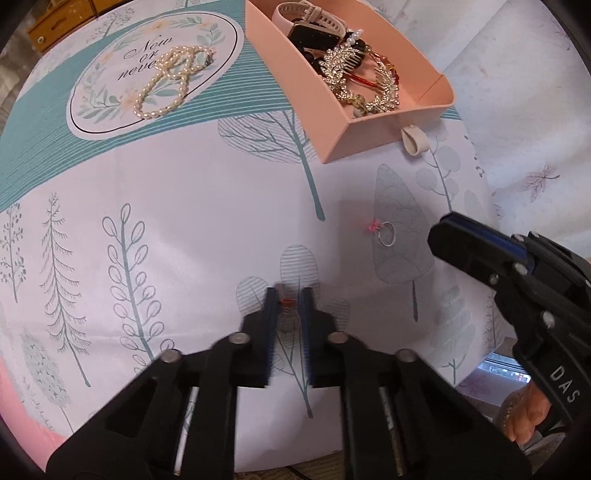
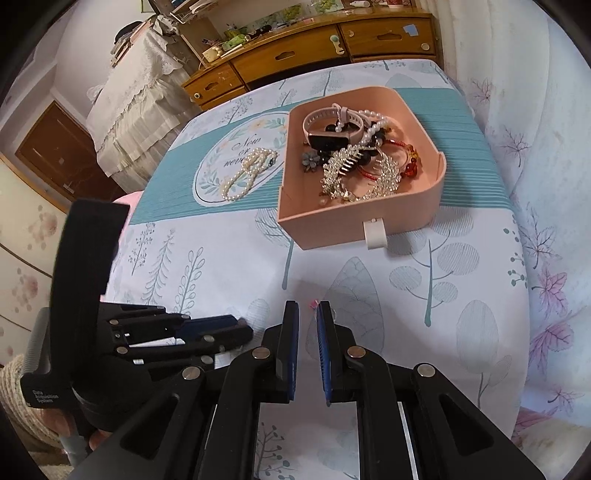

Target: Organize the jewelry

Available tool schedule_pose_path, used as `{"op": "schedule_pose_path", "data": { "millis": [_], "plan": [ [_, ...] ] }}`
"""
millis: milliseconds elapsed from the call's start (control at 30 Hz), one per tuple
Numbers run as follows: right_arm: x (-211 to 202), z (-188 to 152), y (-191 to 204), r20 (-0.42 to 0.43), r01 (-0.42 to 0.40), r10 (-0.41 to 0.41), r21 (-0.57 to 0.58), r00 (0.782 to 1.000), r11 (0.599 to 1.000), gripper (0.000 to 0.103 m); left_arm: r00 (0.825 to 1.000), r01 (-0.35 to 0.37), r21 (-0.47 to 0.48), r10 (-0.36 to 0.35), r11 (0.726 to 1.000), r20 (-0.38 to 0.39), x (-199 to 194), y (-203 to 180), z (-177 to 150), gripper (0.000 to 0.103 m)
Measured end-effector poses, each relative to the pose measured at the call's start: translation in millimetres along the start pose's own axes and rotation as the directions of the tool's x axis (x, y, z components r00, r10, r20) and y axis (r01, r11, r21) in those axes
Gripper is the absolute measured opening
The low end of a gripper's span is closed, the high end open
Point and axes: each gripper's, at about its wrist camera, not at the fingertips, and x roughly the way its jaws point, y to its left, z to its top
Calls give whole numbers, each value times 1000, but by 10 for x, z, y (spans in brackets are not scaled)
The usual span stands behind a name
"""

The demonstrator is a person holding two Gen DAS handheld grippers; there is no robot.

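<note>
Jewelry is mostly piled in the pink tray (image 2: 424, 122) at the far side. Left gripper (image 1: 289, 301) has pinched a tiny red piece (image 1: 286, 302), probably an earring; right gripper (image 2: 307, 306), closed and apparently empty, sits beside the ring (image 1: 386, 234). Next: carry it to the tray.

The left gripper (image 1: 287, 303) points down at the tree-printed cloth (image 1: 184, 229), its jaws drawn close around a tiny red piece (image 1: 286, 302). To its right lies a silver ring (image 1: 387, 233) with a pink stone, near the tip of the right gripper (image 1: 448, 236). Farther off, a pearl necklace (image 1: 173, 79) rests beside the pink tray (image 1: 369, 136), which holds a watch (image 1: 314, 26) and crystal hair combs (image 1: 354, 77).
</note>
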Motion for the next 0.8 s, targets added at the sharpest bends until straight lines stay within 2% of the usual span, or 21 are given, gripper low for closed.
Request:
{"op": "schedule_pose_path", "data": {
  "millis": [200, 300, 433, 467, 600, 733, 800],
  "plan": [
    [176, -6, -68, -65, -2, 3, 21, 998, 1000, 11, 999, -20, -8, 20, 1000, 40, -70, -23, 6, 6],
    [329, 9, -133, -116, -29, 36, 54, 993, 998, 18, 998, -12, -27, 13, 1000, 58, -155, 28, 41, 6],
    [468, 52, -152, -130, -36, 44, 64, 990, 997, 21, 997, -3, -45, 7, 999, 81, -281, 69, 127, 6],
    [499, 66, -141, -133, -32, 39, 59, 990, 998, 25, 996, 0, -48, 4, 999, 86, -292, 110, 142, 6],
    [579, 133, -21, -120, 22, -22, -4, 993, 1000, 37, 995, 13, -61, -7, 998, 95, -365, 147, 175, 6],
    [634, 191, 136, -116, 75, -84, -81, 990, 994, 37, 996, 22, -70, -16, 997, 89, -383, 212, 235, 6],
    [665, 189, 217, -117, 104, -120, -131, 986, 986, 37, 996, 25, -73, -18, 997, 86, -399, 225, 163, 6]
  ]
}}
